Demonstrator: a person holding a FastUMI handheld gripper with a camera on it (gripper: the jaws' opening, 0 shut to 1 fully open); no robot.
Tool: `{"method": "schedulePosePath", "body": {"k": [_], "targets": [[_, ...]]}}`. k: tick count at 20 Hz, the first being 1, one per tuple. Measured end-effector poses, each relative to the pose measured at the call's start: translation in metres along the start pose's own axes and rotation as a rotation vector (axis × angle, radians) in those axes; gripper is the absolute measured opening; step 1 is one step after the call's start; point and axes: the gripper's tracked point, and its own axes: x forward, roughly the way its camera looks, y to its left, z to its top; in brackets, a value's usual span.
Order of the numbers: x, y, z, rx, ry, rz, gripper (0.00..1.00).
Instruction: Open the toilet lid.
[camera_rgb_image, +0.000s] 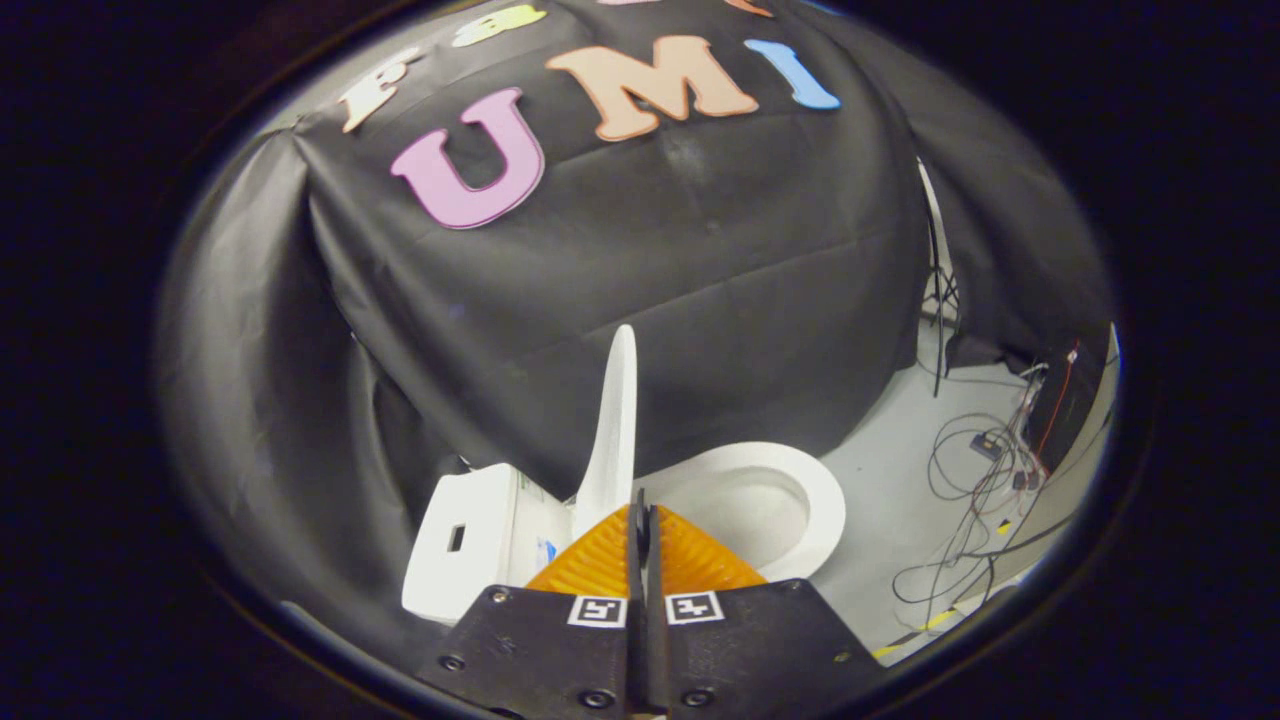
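A white toilet stands just beyond my fingers. Its lid (615, 425) is raised upright and shows edge-on, rising above my fingertips. To the right of the lid lies the open seat ring and bowl (765, 505). The white tank and side unit (470, 540) sit to the left of the lid. My gripper (641, 508) is shut, its two fingers pressed together with nothing between them, their tips just in front of the lid's lower edge. I cannot tell whether the tips touch the lid.
Black cloth walls (650, 280) hang close behind and left of the toilet. On the grey floor (900, 500) to the right lie tangled cables (985, 480) and a thin stand leg (938, 300).
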Motion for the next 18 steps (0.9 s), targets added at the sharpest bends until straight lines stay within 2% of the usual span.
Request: {"method": "schedulePosePath", "body": {"k": [10, 18], "targets": [[-0.017, 0.099, -0.008, -0.245, -0.102, -0.050, 0.00], [-0.016, 0.177, -0.033, -0.358, -0.160, 0.002, 0.00]]}}
